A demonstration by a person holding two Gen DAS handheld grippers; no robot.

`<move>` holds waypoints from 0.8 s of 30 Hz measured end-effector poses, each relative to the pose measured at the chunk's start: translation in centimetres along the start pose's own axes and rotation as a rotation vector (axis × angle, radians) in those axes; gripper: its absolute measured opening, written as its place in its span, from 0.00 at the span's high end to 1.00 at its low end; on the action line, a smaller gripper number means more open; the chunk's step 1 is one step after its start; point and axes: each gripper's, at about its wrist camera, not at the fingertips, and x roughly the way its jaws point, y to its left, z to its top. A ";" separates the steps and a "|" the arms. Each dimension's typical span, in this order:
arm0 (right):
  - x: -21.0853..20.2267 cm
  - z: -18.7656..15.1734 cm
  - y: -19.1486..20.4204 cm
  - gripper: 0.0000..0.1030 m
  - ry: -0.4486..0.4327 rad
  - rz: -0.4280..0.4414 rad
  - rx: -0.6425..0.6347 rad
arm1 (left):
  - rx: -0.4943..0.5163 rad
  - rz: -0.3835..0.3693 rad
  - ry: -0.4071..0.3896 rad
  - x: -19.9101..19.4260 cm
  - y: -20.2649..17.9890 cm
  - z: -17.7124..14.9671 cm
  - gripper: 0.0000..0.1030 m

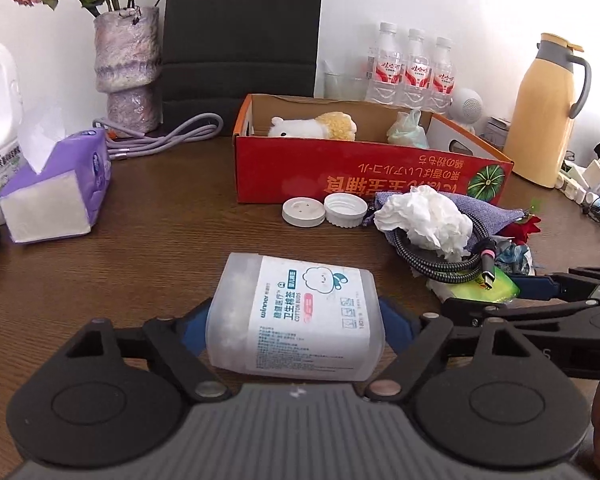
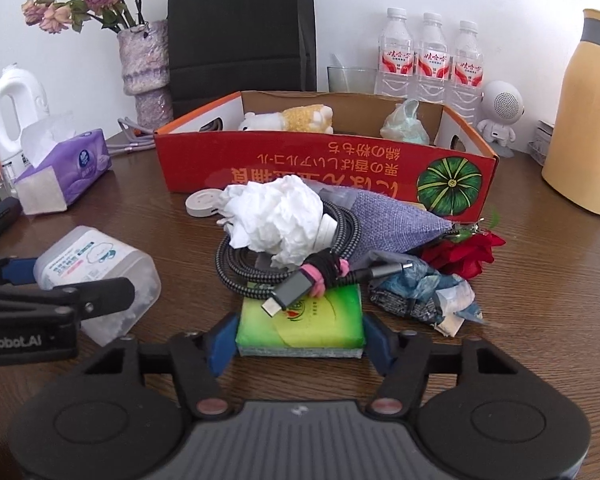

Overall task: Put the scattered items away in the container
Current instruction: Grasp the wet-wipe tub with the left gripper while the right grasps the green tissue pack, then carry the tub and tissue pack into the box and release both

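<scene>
A clear cotton bud box [image 1: 300,312] lies on its side on the brown table. My left gripper [image 1: 296,320] straddles it, and both blue pads [image 1: 398,320] touch its ends. A green tissue packet [image 2: 300,320] lies flat between the pads of my right gripper [image 2: 300,340], which meet its two sides. A braided cable [image 2: 260,264] rests partly on the packet, with its plug on top. Behind it sit a crumpled tissue [image 2: 276,220], a purple pouch [image 2: 392,220], a red rose [image 2: 464,256] and two white lids [image 1: 324,210]. The red cardboard box [image 2: 300,164] holds a plush toy [image 2: 288,118].
A purple tissue pack [image 1: 56,196], a vase [image 1: 128,64], a white jug [image 2: 16,108] and a black bag [image 1: 240,28] stand at the left and back. Water bottles [image 2: 432,60], a small white speaker [image 2: 500,112] and a yellow thermos [image 1: 548,108] line the back right.
</scene>
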 end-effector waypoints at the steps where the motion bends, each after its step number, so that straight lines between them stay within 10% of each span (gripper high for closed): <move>1: -0.1 0.0 0.0 0.39 0.003 0.001 0.002 | -0.002 0.010 -0.004 -0.4 -0.2 -0.1 0.19; 10: -6.5 -4.3 -0.3 0.39 0.055 0.011 0.048 | -0.008 0.009 -0.065 -7.2 -2.4 -3.1 0.19; 24: -19.0 -8.2 -0.9 0.39 -0.126 -0.037 0.080 | -0.007 -0.039 -0.230 -16.1 -5.0 -5.2 0.19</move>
